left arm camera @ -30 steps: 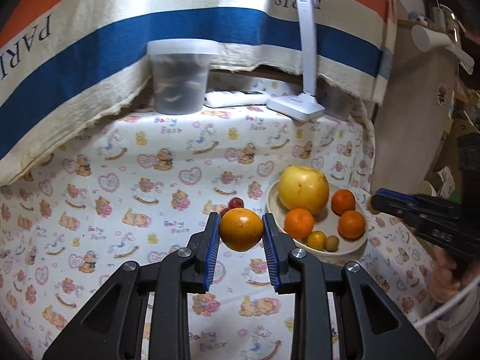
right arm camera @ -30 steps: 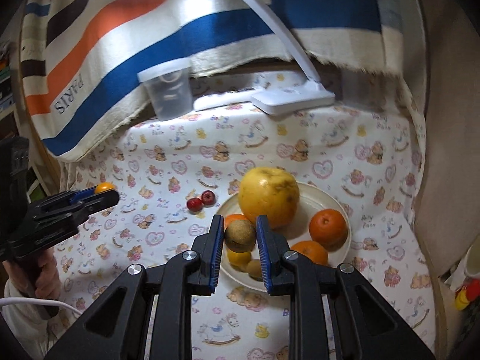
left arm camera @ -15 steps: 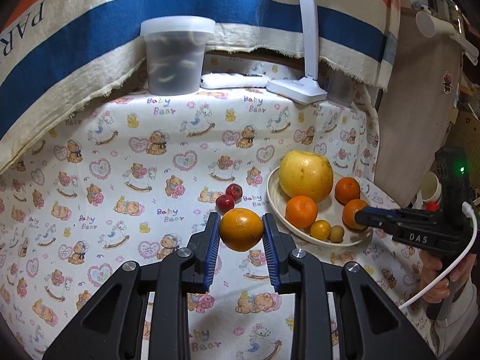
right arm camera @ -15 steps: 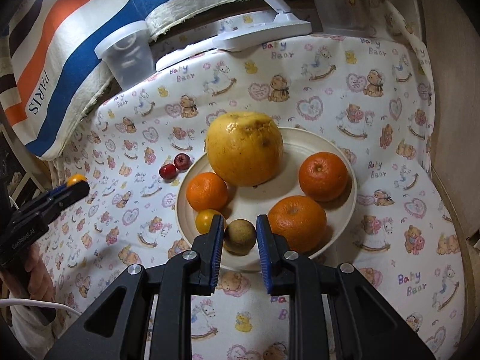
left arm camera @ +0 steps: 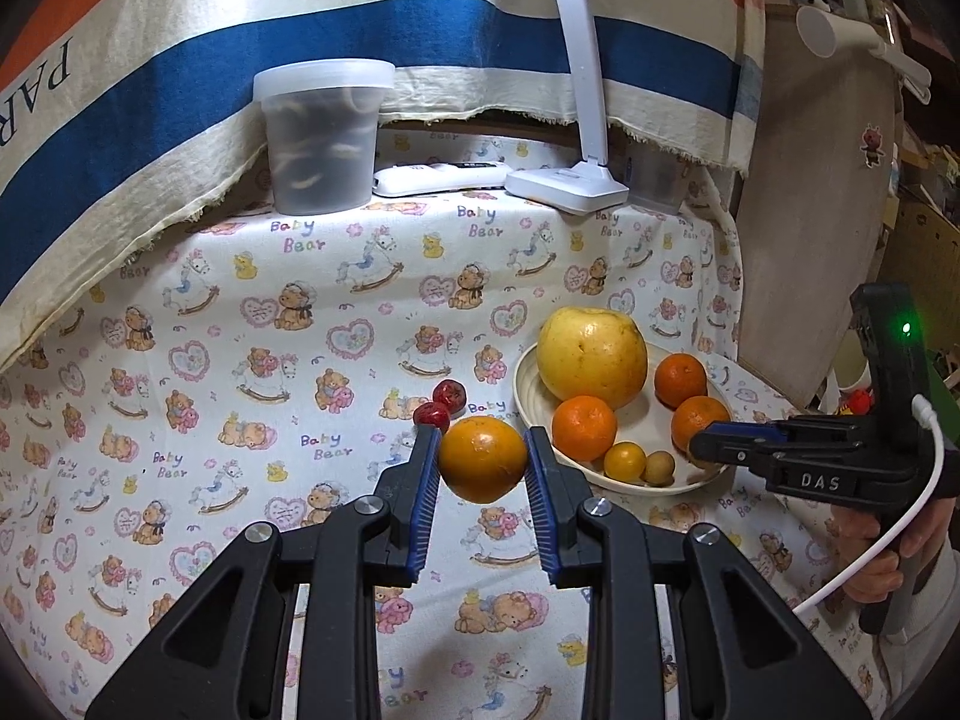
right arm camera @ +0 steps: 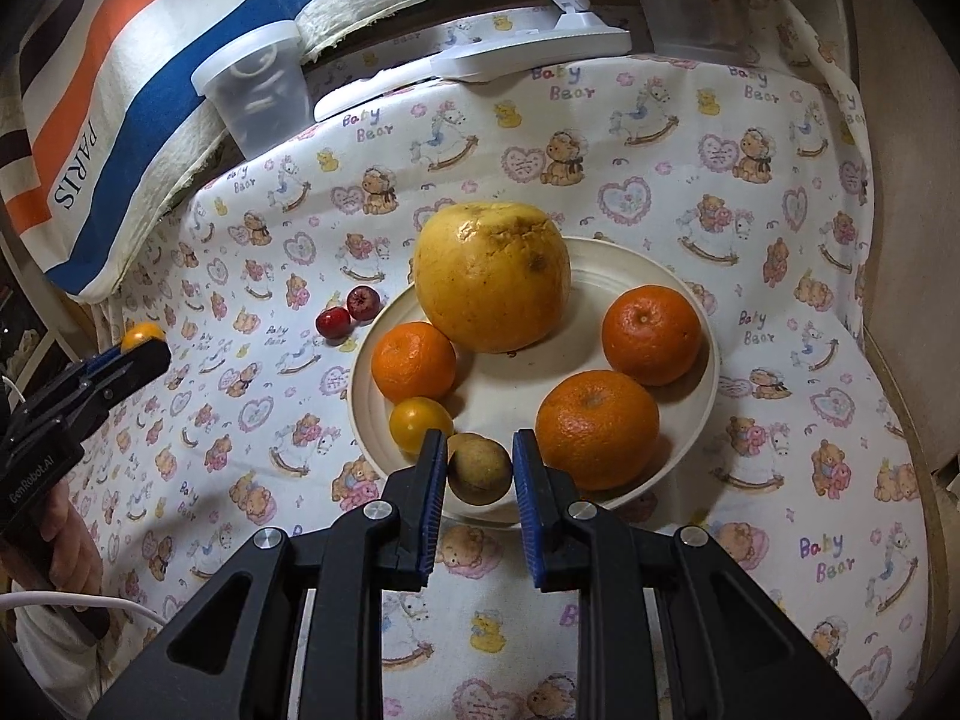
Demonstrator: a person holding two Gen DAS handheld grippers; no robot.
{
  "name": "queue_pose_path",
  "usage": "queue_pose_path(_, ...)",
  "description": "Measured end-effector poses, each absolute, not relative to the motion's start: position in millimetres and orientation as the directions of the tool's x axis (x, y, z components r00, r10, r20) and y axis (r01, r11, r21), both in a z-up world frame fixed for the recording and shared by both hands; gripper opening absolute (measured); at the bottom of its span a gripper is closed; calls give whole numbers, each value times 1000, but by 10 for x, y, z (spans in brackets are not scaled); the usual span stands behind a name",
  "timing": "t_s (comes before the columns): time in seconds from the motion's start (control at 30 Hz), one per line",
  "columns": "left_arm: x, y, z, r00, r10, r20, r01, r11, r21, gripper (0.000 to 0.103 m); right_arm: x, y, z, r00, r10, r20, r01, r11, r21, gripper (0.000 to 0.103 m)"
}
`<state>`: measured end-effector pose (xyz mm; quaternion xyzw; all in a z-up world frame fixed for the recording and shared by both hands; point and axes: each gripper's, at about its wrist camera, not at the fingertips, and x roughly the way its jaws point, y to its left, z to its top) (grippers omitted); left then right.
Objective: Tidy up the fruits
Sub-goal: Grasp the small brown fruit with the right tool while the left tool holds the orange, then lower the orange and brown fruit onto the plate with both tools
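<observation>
My left gripper point(left arm camera: 482, 468) is shut on an orange fruit point(left arm camera: 482, 467) and holds it above the cloth, left of the cream plate point(left arm camera: 525, 384). My right gripper point(right arm camera: 480, 450) is shut on a small brown fruit point(right arm camera: 480, 468), low over the plate's near rim point(right arm camera: 690, 408). On the plate lie a big yellow pomelo point(right arm camera: 492, 276), three oranges and a small yellow fruit point(right arm camera: 420, 423). In the left wrist view a brown fruit point(left arm camera: 659, 468) shows just off the right gripper's tip point(left arm camera: 702, 450); whether it is the held one I cannot tell. Two small red fruits point(right arm camera: 348, 312) lie on the cloth beside the plate.
At the back stand a lidded plastic tub point(left arm camera: 321, 138), a white remote point(left arm camera: 438, 177) and a white desk lamp point(left arm camera: 567, 186), under a hanging striped cloth point(left arm camera: 420, 36). A wooden board point(left arm camera: 810, 240) closes off the right side. A person's hand point(left arm camera: 870, 558) grips the right handle.
The right gripper has come down and closer to the plate with the brown fruit still in it. The left gripper has stayed about where it was, still holding the orange fruit.
</observation>
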<state>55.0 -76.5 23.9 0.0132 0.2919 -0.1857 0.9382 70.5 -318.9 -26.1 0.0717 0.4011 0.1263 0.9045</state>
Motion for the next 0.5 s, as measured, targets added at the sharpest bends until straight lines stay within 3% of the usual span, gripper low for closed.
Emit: queue_pose_path(0.5,468,-900,411,761,-380,-526,406,911,-71,27,643,-3325,-111,717,234,-657,-120,969,214,28)
